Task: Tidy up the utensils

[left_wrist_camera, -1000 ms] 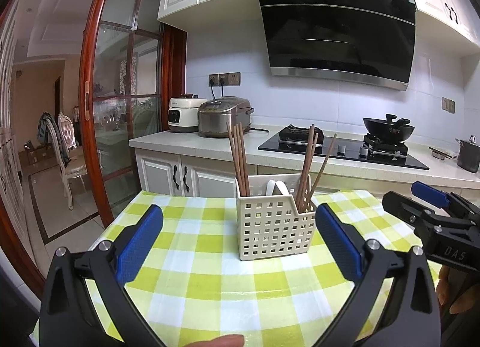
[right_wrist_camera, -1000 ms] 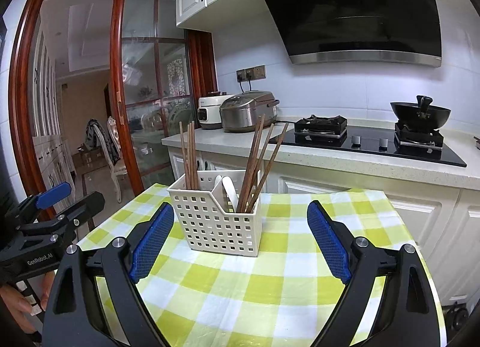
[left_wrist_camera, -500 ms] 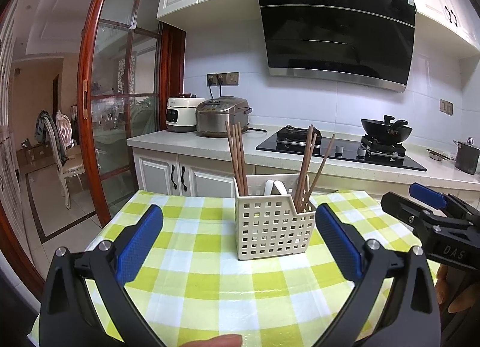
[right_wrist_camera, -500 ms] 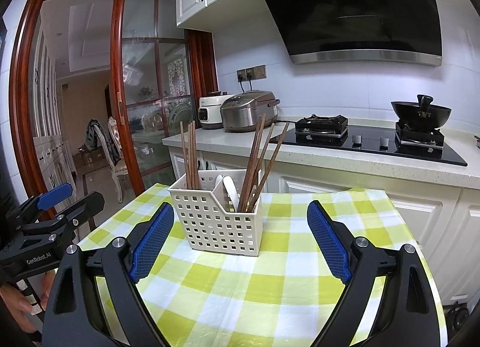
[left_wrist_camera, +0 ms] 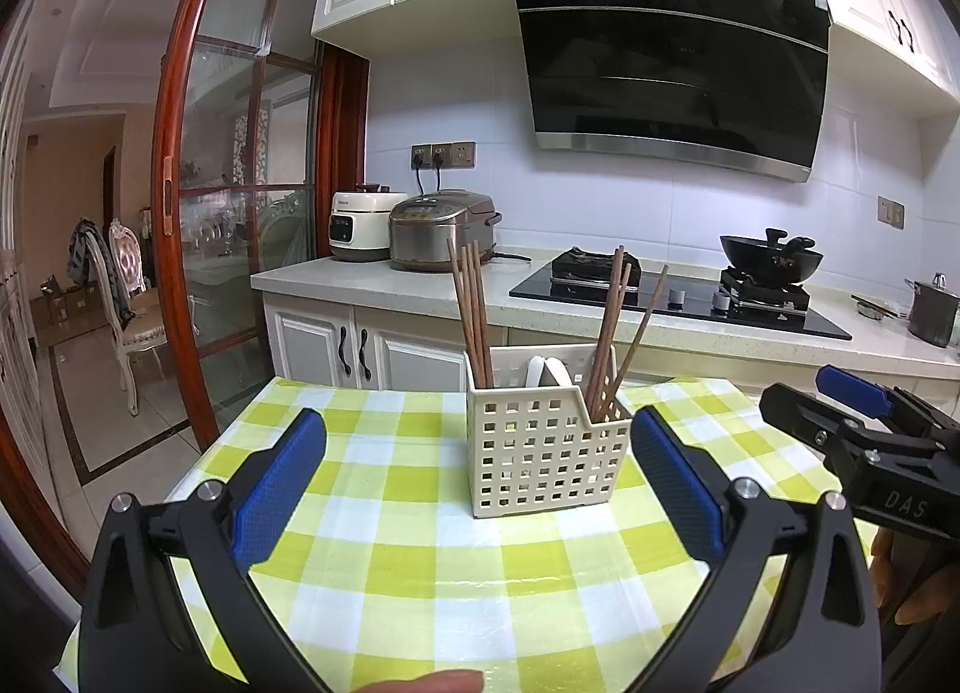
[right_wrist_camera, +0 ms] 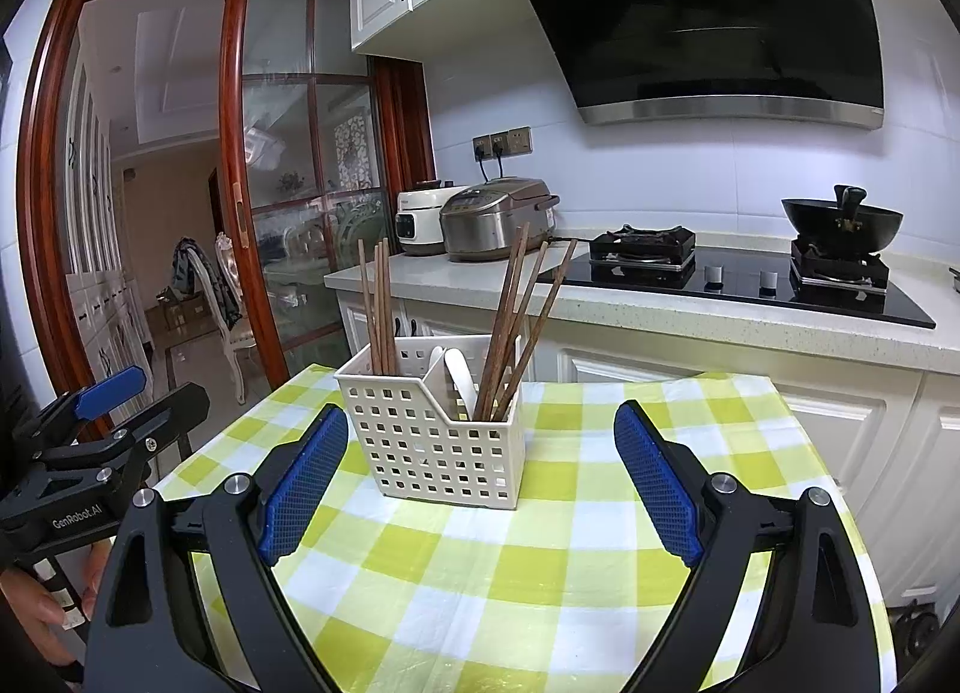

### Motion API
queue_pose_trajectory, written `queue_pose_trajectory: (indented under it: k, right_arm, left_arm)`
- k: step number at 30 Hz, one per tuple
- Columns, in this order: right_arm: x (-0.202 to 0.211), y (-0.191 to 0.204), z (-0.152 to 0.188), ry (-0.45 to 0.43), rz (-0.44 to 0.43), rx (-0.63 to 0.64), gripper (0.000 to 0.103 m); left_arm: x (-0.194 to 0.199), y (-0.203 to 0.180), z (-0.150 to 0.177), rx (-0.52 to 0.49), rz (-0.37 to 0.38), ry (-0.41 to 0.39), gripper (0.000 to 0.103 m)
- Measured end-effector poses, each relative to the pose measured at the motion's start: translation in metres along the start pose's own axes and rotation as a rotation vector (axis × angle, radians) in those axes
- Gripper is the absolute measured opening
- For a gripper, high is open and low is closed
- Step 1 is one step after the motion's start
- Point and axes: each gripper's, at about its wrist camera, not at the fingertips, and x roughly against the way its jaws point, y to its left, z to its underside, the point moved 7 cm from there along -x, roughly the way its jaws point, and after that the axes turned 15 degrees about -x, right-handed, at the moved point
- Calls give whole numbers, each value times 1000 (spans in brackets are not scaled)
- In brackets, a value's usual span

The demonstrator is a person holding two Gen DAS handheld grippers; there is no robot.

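Note:
A white perforated utensil basket (left_wrist_camera: 540, 453) stands on the green-checked table (left_wrist_camera: 420, 573); it also shows in the right wrist view (right_wrist_camera: 432, 441). It holds brown chopsticks in its left compartment (left_wrist_camera: 474, 321) and its right compartment (left_wrist_camera: 618, 345), and white spoons (left_wrist_camera: 549, 372) in the middle. My left gripper (left_wrist_camera: 477, 477) is open and empty, a little short of the basket. My right gripper (right_wrist_camera: 480, 477) is open and empty, also short of the basket. Each gripper appears from the side in the other's view (left_wrist_camera: 864, 453) (right_wrist_camera: 90, 453).
Behind the table runs a kitchen counter (left_wrist_camera: 420, 279) with two rice cookers (left_wrist_camera: 438, 231), a gas hob (left_wrist_camera: 678, 297) and a black wok (left_wrist_camera: 771, 261). A glass sliding door (left_wrist_camera: 240, 213) with a red frame stands at the left.
Both views have shifted very slightly; the basket sits a touch lower and nearer in the left wrist view. Both grippers stay open and empty.

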Motion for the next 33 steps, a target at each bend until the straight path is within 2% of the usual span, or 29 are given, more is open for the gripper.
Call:
queue_pose_trajectory:
  k: [33]
  right_arm:
    - [0, 1, -1, 1, -2, 3, 85]
  left_arm:
    - [-2, -7, 2, 2, 11, 5, 98]
